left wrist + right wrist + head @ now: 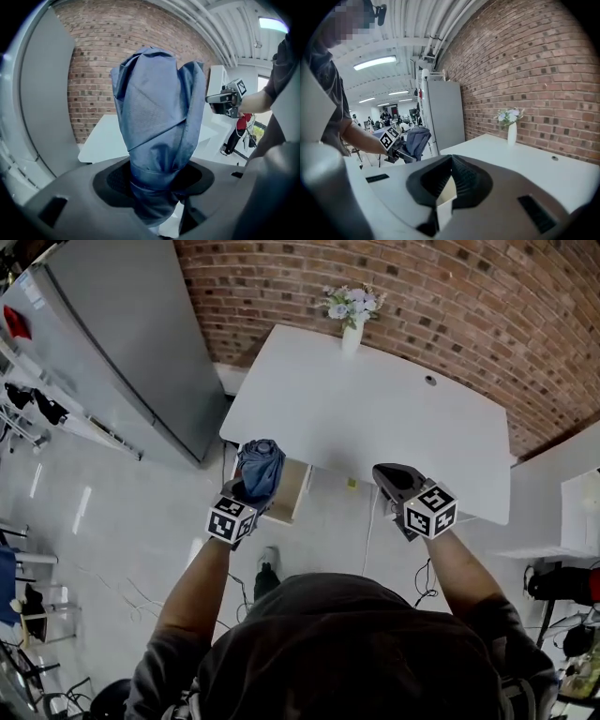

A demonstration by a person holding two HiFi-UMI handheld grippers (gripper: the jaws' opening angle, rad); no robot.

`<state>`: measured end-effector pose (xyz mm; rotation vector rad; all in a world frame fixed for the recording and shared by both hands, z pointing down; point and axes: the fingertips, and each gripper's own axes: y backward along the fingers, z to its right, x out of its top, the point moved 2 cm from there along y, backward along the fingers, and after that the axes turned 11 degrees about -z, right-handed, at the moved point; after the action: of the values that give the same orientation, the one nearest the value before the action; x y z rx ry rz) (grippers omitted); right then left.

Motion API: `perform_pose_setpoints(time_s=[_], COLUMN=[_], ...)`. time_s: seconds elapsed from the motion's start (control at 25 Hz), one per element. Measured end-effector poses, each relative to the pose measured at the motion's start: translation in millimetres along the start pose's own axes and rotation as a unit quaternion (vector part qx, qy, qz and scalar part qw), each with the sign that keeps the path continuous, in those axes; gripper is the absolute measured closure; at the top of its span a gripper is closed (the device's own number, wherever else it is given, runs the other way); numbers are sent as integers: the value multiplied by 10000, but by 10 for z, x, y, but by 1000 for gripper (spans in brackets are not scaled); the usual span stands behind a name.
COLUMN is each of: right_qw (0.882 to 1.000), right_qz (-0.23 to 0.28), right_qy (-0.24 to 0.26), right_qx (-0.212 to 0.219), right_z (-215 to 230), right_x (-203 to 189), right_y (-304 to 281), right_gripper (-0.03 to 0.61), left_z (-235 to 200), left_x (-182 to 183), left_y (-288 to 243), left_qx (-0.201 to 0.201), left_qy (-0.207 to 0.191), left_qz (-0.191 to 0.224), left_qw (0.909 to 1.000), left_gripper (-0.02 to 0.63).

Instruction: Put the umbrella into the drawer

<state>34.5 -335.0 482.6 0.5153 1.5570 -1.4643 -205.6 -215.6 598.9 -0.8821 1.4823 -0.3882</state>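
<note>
Though the head view catches both tools from above, only each tool's own camera shows its fingers plainly. The left gripper (246, 495) has its fingers clamped round the lower part of one blue fabric folded umbrella (157, 108). The umbrella stands up out of them with its canopy bunched and strapped, and its lower end is hidden below the fingers. The right gripper (449, 161) carries nothing; its dark ribbed fingers meet at the tips. Each gripper view also catches the other gripper off to one side, small.

From above, the umbrella overlaps the left side of one open pale wooden drawer (292, 491), which sticks out under the near edge of the white counter (375, 418). Neither gripper view shows that drawer recognisably. I cannot tell whether the umbrella hangs over the opening or short of it.

At the counter's far edge stands one white vase of pale flowers (352, 329), with a small round hole (430, 381) well apart to its right. Left of the counter rises one tall grey cabinet (141, 352), cut off at the top of the frame. Behind everything runs the red brick wall (450, 296).
</note>
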Motion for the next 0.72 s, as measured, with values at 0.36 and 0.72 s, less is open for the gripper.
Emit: perform_pose_setpoints(time_s=[0.36,0.72], right_qw=[9990,9973], right_qz=[-215,-467], right_qy=[79,-33], right_qx=[381,571], right_z=[-289,-473], right_x=[-62,-470], right_y=[-832,-1459], right_gripper=[586,586], left_z=[-567,-922], left_x=[-648,-1213], left_y=[-550,-1215], left_qx=[200,176], left_qy=[-278,-463], left_qz=[-900,-1575], left_qw=[9954,9863], left_gripper=[359,359])
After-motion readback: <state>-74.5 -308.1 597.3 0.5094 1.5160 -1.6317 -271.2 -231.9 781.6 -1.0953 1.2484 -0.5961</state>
